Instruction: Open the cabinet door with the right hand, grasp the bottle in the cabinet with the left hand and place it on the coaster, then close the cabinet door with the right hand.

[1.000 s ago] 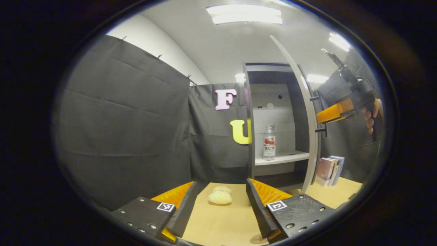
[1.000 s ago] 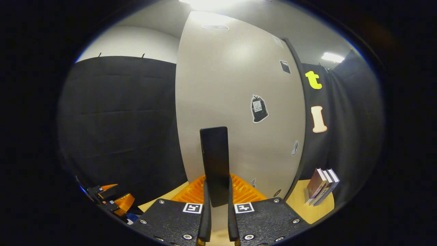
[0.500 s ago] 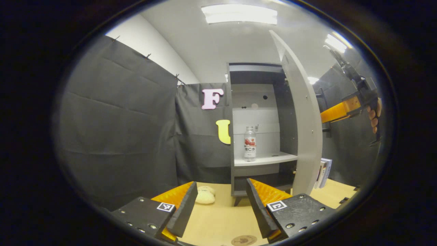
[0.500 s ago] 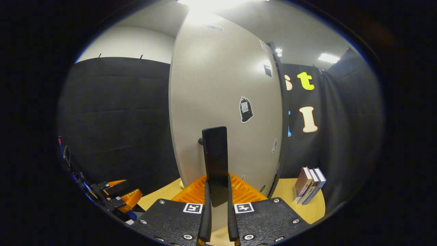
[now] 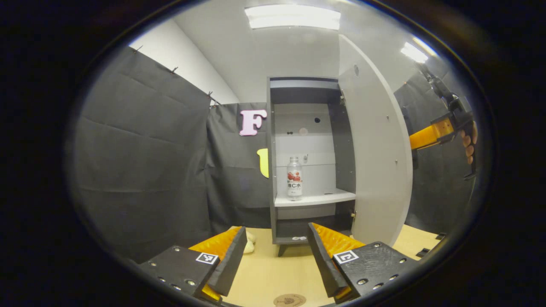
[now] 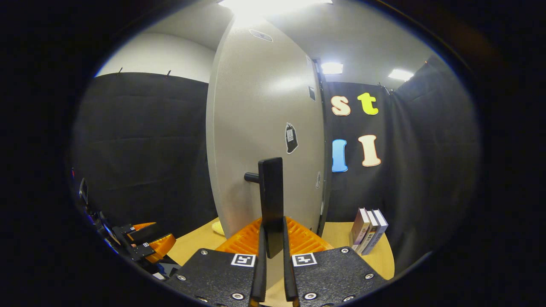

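The cabinet door (image 5: pixel 375 145) stands swung wide open, and the reason is clear in the right gripper view: the right gripper (image 6: pixel 271 238) has its two fingers closed on the black door handle (image 6: pixel 271 200), one finger on each side of the bar, so the door is held out of the way and cannot swing back. In the left gripper view the same gripper shows far off at the right, behind the edge of the door, with a hand (image 5: pixel 468 143) around its grip. Inside the cabinet (image 5: pixel 298 128) the bottle (image 5: pixel 294 178) stands upright on the white shelf (image 5: pixel 324 198), toward the left part of the shelf and not touching the side walls, so there is free room around it for two fingers. The left gripper (image 5: pixel 277 256) has its fingers spread apart with nothing between them; it hangs low over the wooden table (image 5: pixel 273 273), well apart from the bottle and pointing toward the open cabinet. I think it is held open like this to be ready for reaching in. The coaster (image 5: pixel 289 300) lies on the table just below this gripper, near the bottom edge of the view, where the bottle should go. By my judgement the opening step is about finished and the grasp of the bottle is not yet begun. Some books (image 6: pixel 368 230) stand on the table to the right of the door, away from the work.
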`<move>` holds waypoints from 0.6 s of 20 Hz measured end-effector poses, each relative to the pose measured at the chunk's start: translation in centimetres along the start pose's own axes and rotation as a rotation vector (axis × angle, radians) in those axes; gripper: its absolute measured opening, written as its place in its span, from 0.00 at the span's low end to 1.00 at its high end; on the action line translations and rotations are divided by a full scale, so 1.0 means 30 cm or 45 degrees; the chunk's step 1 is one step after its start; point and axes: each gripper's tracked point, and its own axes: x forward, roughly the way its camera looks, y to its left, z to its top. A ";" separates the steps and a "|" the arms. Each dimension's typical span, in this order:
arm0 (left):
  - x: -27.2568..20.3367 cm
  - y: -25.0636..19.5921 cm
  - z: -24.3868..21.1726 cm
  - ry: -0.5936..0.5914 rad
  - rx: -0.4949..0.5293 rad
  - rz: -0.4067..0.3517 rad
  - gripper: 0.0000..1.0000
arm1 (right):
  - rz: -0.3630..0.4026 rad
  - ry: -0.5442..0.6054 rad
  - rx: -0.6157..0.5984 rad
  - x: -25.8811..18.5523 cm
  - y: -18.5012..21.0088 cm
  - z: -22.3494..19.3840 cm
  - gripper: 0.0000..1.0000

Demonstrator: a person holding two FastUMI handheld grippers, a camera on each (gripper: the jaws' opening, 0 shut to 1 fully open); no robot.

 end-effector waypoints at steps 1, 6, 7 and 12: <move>0.006 -0.016 0.001 0.001 0.002 -0.003 0.77 | -0.006 -0.003 0.003 -0.002 -0.006 0.000 0.17; -0.025 -0.052 0.002 0.003 0.015 0.001 0.77 | -0.045 -0.012 0.012 -0.006 -0.033 -0.002 0.15; -0.027 -0.058 -0.001 0.005 0.015 0.002 0.77 | -0.054 -0.014 0.012 -0.008 -0.039 -0.003 0.15; -0.033 -0.080 -0.006 0.010 0.021 0.017 0.77 | -0.117 -0.012 -0.009 -0.012 -0.090 -0.010 0.14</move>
